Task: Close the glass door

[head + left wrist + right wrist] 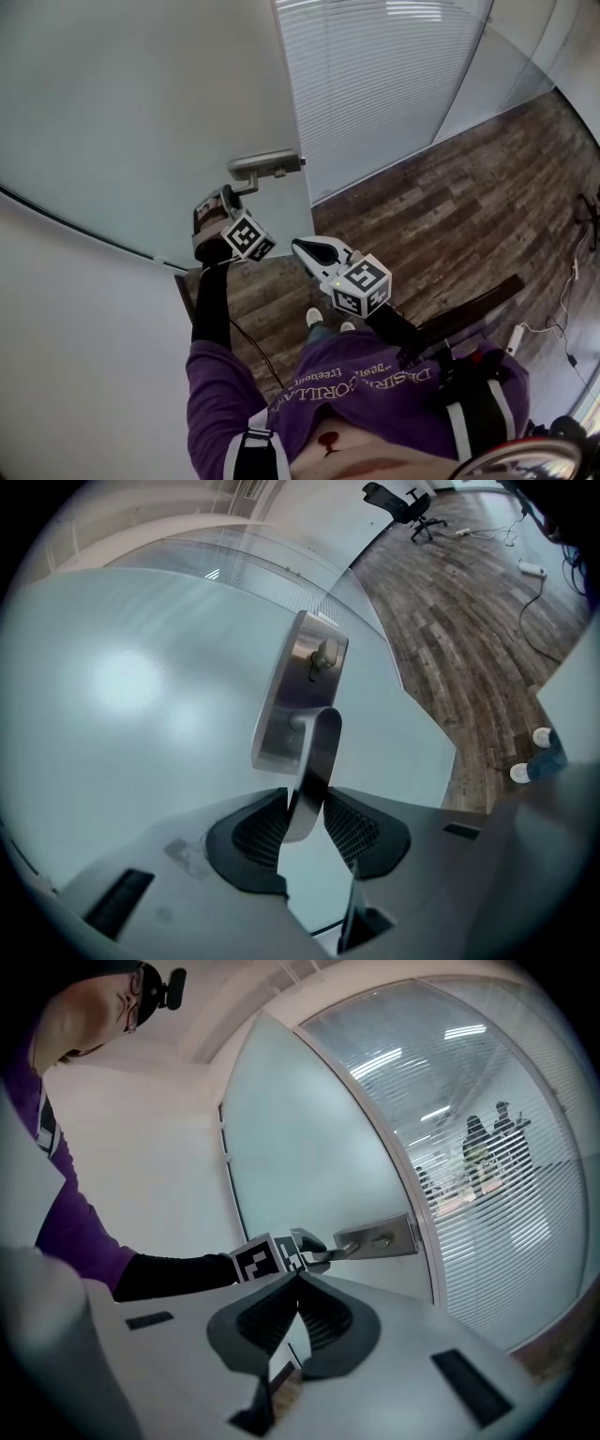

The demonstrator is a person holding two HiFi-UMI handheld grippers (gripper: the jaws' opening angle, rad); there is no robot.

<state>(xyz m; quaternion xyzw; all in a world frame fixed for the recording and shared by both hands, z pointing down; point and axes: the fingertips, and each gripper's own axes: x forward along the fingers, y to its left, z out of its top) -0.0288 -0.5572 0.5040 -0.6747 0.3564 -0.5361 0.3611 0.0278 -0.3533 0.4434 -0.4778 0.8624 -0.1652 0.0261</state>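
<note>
This looks like an office. There is a big frosted glass door (pixel 141 112) with a shiny metal handle (pixel 265 166). Next to it is a glass wall with white blinds (pixel 375 66). The floor (pixel 450 206) looks like brown wood planks. A black desk chair on wheels (pixel 405 505) stands far off, and a white power strip (pixel 532 569) lies on the floor. People (pixel 487 1147) stand behind the blinds.

Soft, even indoor light, faint glare on the glass door (pixel 122 677), fisheye-warped edges.
</note>
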